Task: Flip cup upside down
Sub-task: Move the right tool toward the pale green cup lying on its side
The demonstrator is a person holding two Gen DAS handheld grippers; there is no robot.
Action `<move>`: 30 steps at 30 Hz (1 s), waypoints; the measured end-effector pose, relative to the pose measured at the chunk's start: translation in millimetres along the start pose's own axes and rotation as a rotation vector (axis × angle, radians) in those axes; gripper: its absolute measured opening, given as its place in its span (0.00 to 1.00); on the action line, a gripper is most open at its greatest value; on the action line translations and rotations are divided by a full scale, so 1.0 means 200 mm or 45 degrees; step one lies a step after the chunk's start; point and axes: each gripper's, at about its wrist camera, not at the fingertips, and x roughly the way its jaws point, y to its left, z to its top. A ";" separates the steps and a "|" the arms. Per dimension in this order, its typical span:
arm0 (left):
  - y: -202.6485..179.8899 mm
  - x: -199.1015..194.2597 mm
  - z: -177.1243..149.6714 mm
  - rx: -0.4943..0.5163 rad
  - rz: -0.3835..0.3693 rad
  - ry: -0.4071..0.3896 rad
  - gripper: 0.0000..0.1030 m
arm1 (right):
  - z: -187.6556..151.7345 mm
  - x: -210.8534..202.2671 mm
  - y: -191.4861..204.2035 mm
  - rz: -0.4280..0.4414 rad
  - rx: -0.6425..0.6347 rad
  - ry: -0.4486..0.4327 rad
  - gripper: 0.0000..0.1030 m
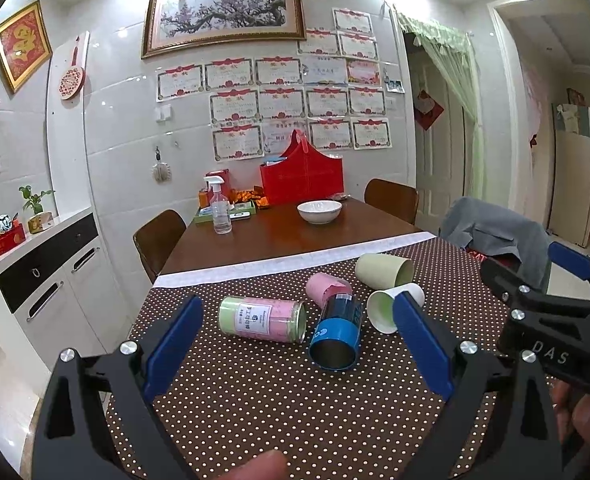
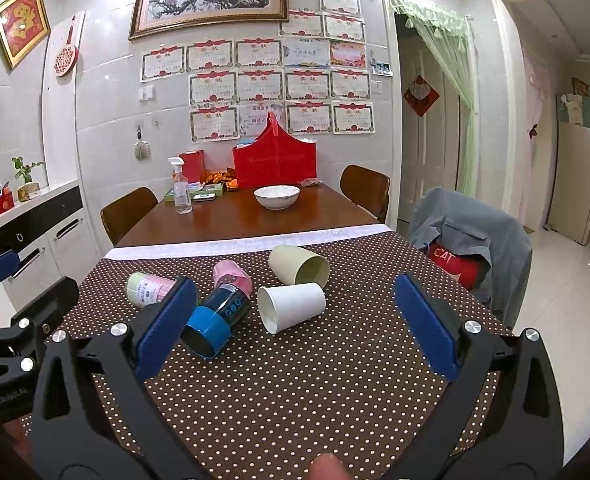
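Left wrist view: left gripper (image 1: pixel 299 344) is spread wide with nothing in it; the blue cup (image 1: pixel 337 334) lies on its side dead ahead at 12 o'clock, so I'd grab it across the body. Right wrist view: right gripper (image 2: pixel 295 324) is spread and empty too; the white cup (image 2: pixel 291 305) lies tipped at 12 o'clock, its mouth toward 7; approach square, then roll it rim-down.

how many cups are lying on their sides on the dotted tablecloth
5, all clustered mid-cloth: green-pink cup leftmost, blue cup beside it, pink cup behind, white paper cup right, pale green cup farthest.

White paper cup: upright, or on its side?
On its side. The white paper cup lies on the dotted tablecloth, open mouth facing the camera, nothing visible inside.
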 end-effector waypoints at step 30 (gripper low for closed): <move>-0.22 0.74 0.17 0.323 -0.176 0.285 0.91 | 0.02 0.66 -0.28 -0.042 0.055 0.289 0.94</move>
